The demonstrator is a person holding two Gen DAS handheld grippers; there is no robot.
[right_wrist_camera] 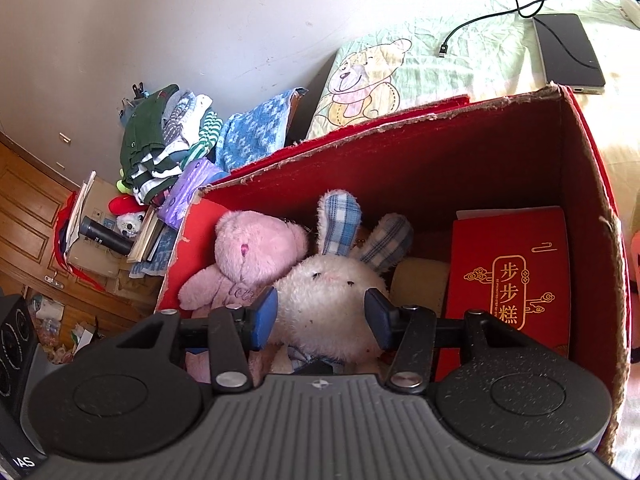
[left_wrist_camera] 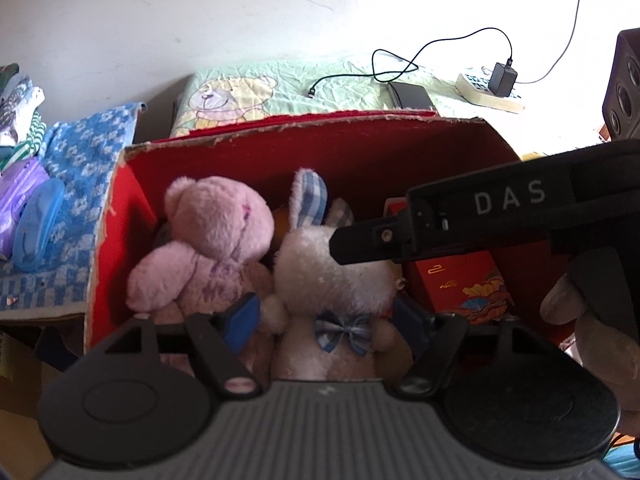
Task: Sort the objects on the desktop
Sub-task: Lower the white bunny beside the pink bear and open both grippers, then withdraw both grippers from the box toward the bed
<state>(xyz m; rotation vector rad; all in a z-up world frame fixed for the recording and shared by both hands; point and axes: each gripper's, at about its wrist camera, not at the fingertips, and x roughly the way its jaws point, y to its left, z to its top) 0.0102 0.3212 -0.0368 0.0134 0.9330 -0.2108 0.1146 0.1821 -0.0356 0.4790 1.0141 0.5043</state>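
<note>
Your biggest thing here is the red cardboard box (right_wrist_camera: 460, 168), open at the top, its cut rim ragged and frayed along the back wall and the right side. It stands on a bedcover printed with a cartoon bear (right_wrist_camera: 372, 76); a dark flat device (right_wrist_camera: 568, 50) with a black cable (left_wrist_camera: 400, 64) lies on that cover beyond the back rim.

Inside, the left half is packed: a pink plush bear (right_wrist_camera: 248, 256) leans against the left wall, touching the white plush rabbit (right_wrist_camera: 332, 296) with blue checked ears beside it. A red gift box (right_wrist_camera: 508, 280) with gold characters fills the right side against the right wall. Between rabbit and gift box there is only a narrow gap showing something pale.

Your right gripper (right_wrist_camera: 322, 318) has its jaws set wide, one blue pad on each side of the rabbit's head; whether the pads press the fur I cannot tell. Your left gripper (left_wrist_camera: 326, 318) is also spread wide, around the rabbit's body at the bow tie (left_wrist_camera: 344, 330), with the right tool's black body crossing over the box just ahead of it.
</note>
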